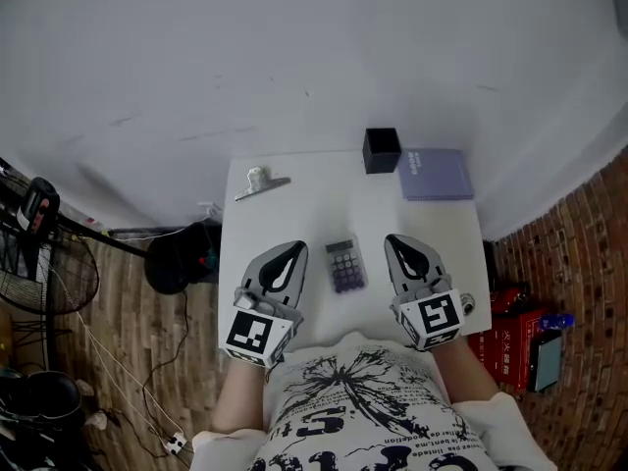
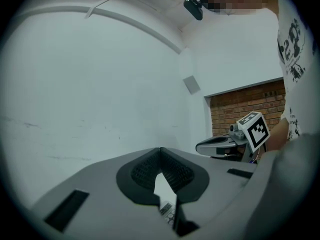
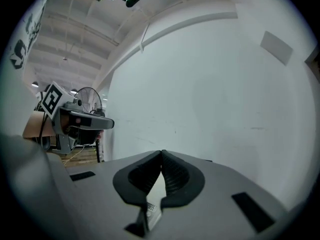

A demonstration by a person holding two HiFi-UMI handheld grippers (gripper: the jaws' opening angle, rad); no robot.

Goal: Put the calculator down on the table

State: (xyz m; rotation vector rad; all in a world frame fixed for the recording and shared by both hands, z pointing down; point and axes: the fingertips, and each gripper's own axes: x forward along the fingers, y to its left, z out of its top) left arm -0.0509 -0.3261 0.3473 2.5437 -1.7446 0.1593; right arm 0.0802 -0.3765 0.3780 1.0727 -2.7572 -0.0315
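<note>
We find the calculator (image 1: 345,265) lying flat on the white counter (image 1: 314,214), near its front edge and about midway between its side edges, with bare surface all round it. The left tool (image 1: 293,248) and the right tool (image 1: 393,240) flank it, each just beside it and clear of it. Both are held roughly level and point away from the person. Both tools are closed, tips together, gripping nothing. Along the far edge sit a black box (image 1: 382,150) beside a purple book (image 1: 436,174). A metal clip (image 1: 261,182) lies near the far left corner. All three are well apart from the calculator.
</note>
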